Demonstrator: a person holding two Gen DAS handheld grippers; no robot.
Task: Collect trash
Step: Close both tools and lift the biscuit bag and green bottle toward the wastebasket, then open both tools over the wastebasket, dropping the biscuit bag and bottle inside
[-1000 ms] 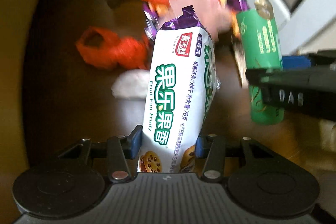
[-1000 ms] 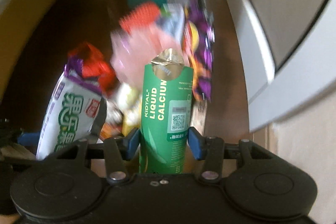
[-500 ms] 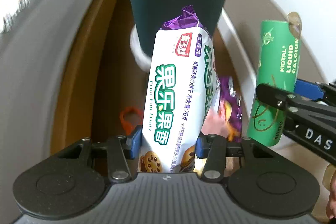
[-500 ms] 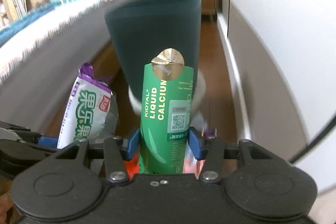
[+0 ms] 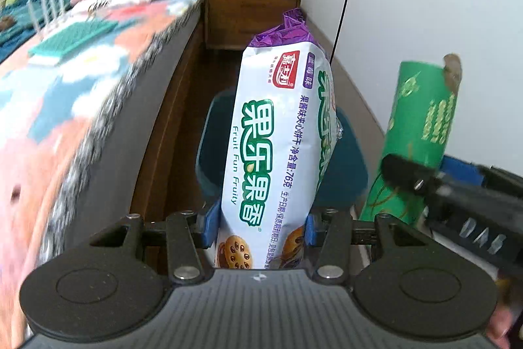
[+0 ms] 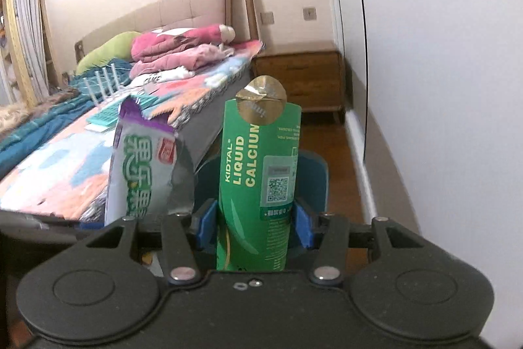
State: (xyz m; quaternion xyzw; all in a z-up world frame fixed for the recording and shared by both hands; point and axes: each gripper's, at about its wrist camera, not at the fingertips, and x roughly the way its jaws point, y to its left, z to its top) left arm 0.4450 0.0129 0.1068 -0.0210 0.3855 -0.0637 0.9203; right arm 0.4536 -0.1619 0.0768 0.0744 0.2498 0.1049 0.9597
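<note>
Left tool point(image 5: 260, 226) clamped on biscuit packet point(image 5: 274, 149) — right tool point(image 6: 253, 226) on green carton point(image 6: 258, 185), both upright between the pads.

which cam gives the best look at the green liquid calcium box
The right wrist view: the green box stands centred between the right gripper's blue pads, label and gold seal readable. The left wrist view shows it only at the right edge, blurred and partly hidden by that gripper.
</note>
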